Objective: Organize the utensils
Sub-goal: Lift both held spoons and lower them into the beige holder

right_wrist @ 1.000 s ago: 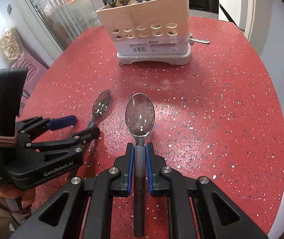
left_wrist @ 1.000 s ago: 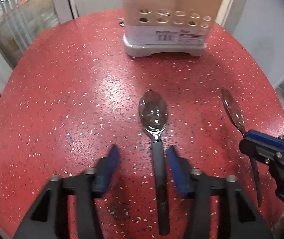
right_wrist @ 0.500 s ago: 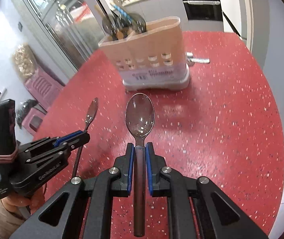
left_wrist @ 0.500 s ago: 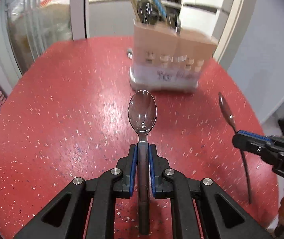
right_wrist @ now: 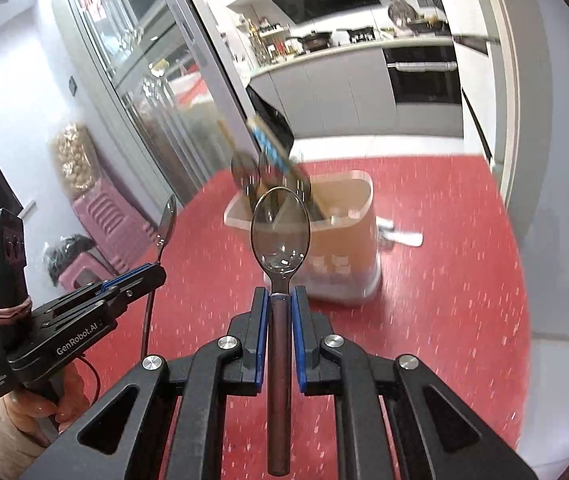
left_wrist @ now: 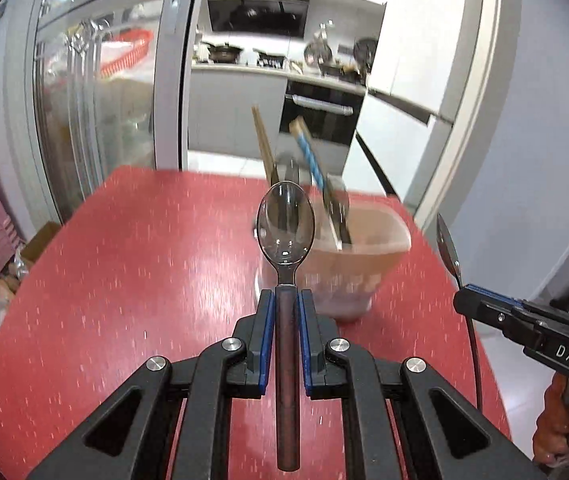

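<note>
Both tools are clamped tight, each on its own spoon. Left tool [left_wrist: 285, 312] pinches the dark handle of the left spoon [left_wrist: 285, 224] just below the neck, bowl pointing to twelve o'clock, handle tail running back to six. Right tool [right_wrist: 275, 308] grips the right spoon [right_wrist: 280, 228] the same way. Both spoons hang in the air above the red speckled tabletop [left_wrist: 124, 280], clear of it.

Beyond the bowls at twelve to one o'clock stands the beige utensil holder [right_wrist: 344, 232], blurred, with chopsticks [left_wrist: 262, 140] and other cutlery already upright inside. A further utensil lies behind it at three o'clock in the right view; I cannot tell what kind.

I judge these spoons light, rigid and smooth: polished metal could swivel between the pads, so a hold near the neck, close to the balance point, seems sound. Dropping them handle-first into a free compartment should call for a tilt toward vertical.
</note>
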`<state>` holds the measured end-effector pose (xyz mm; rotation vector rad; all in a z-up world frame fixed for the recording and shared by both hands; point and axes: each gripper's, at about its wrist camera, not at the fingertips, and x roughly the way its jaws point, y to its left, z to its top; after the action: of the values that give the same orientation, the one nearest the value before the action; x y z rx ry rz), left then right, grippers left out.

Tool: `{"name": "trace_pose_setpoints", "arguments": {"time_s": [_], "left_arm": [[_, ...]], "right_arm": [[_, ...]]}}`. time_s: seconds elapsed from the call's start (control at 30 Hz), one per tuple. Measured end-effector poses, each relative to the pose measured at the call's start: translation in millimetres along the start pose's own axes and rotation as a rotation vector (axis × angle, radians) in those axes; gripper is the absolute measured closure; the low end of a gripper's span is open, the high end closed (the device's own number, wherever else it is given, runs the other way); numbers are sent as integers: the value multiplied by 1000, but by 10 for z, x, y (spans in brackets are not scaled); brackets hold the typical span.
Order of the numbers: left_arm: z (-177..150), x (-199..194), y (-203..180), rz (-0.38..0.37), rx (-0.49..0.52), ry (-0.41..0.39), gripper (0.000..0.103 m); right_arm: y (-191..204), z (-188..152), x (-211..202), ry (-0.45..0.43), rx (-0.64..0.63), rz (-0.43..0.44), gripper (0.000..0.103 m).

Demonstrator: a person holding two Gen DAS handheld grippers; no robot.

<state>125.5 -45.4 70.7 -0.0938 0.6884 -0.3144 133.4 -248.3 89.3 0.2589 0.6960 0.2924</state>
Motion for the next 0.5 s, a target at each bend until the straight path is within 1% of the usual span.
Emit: {"name": "trace_pose_setpoints", "arguments": {"time_s": [0.17,0.33,0.43,0.5], "left_arm": [[355,89,39,-2,-45,-63,66],[686,235,62,7,-81,-133,66],[815,342,46,7,-96,-165,66],[826,436,16,11,-100,-187,66]], "right_arm": [[66,325,-37,-67,-29,3,90],[77,703,15,-141,-54,9,90],[58,865,104,-172,-64,9,90],[30,938,187,-184,-63,6,90]]}}
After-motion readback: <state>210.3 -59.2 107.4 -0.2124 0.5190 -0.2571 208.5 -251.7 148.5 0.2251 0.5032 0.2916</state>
